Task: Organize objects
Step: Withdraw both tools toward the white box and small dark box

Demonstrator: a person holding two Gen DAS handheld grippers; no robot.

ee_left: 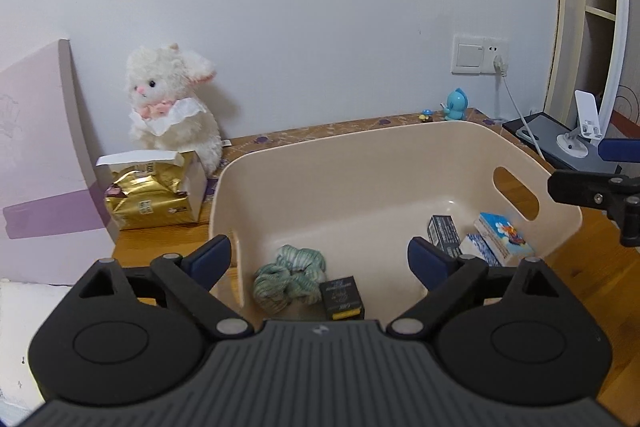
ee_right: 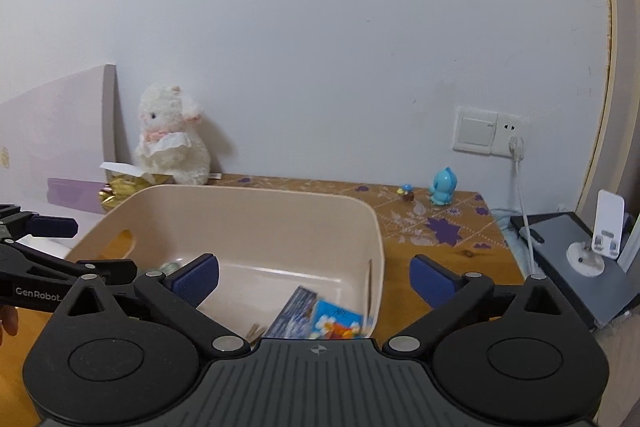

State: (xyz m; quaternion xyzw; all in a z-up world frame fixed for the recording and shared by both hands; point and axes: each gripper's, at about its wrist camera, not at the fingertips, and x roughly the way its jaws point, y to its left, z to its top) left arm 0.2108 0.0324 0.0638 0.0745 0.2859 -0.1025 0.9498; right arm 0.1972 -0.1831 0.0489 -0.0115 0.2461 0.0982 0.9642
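A beige plastic bin (ee_left: 400, 151) stands on the wooden desk and also shows in the right wrist view (ee_right: 256, 215). Inside lie a green scrunchie (ee_left: 290, 277), a small black box (ee_left: 343, 297), a dark box (ee_left: 443, 230) and blue-and-white packets (ee_left: 505, 237), the packets also in the right wrist view (ee_right: 338, 319). My left gripper (ee_left: 320, 261) is open and empty above the bin's near left part. My right gripper (ee_right: 314, 277) is open and empty above the bin's right wall, and part of it shows at the left wrist view's right edge (ee_left: 592, 191).
A white plush rabbit (ee_left: 172, 103) and a gold bag in a white box (ee_left: 152, 197) stand left of the bin by a pink board (ee_left: 40, 163). A blue figurine (ee_right: 442, 187) stands at the desk's back. A tablet with a phone stand (ee_right: 580, 259) lies right of the desk.
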